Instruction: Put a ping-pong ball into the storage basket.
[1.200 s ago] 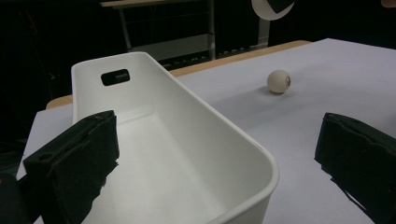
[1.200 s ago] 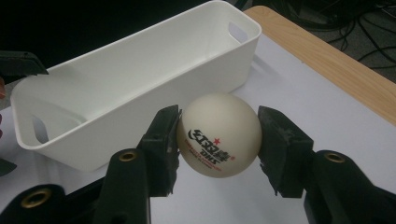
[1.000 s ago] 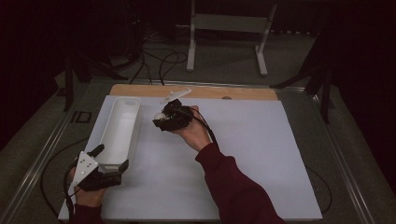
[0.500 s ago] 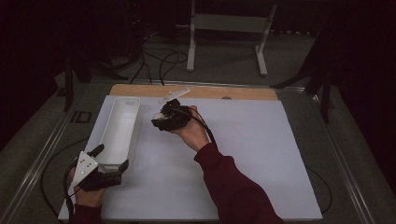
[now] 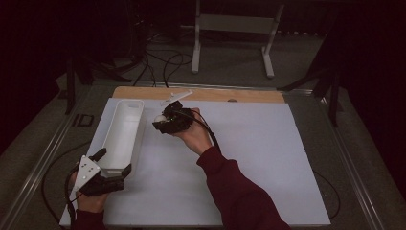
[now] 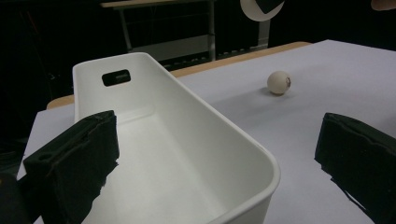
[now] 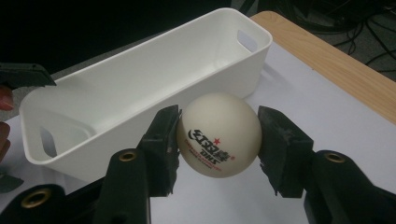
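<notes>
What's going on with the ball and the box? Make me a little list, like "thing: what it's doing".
ball: white table tennis ball with a red star print, held above the table
right hand-held gripper: shut on the ball, one pad on each side
bin: long white plastic bin, nothing inside, lying on the white sheet
left hand-held gripper: jaws apart around the bin's near end; contact unclear
ball's place: beside the bin, not yet over it
</notes>
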